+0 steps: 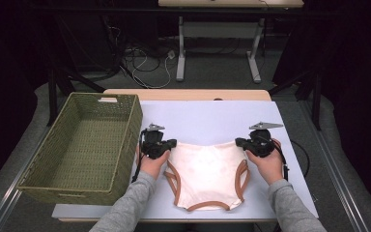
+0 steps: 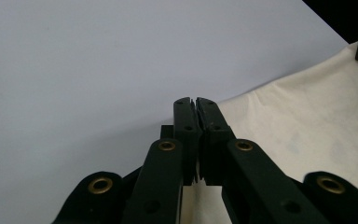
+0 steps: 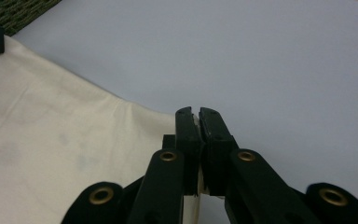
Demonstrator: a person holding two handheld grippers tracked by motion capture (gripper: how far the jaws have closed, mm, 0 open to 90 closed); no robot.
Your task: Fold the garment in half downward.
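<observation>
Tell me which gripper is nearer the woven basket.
Left. The left gripper sits just beside the woven basket's right wall, pinching the cream garment's near corner; the right gripper holds the opposite corner, across the garment.

Cream garment [image 1: 206,175] with tan trim, perhaps faintly stained, olive woven basket [image 1: 84,145], pale table [image 1: 212,121]

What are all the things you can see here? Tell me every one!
Garment: one, cream with brown trim, flat on the table's near middle.
Basket: one, green woven, empty, at the table's left edge.
Table: one, pale bluish-white top.
Second table: one, white legs, farther back.
Cables: several, dark and white, on the floor behind.
Left gripper: one, black, shut on the garment's far left corner.
Right gripper: one, black, shut on its far right corner.
Sleeves: two, grey.
</observation>
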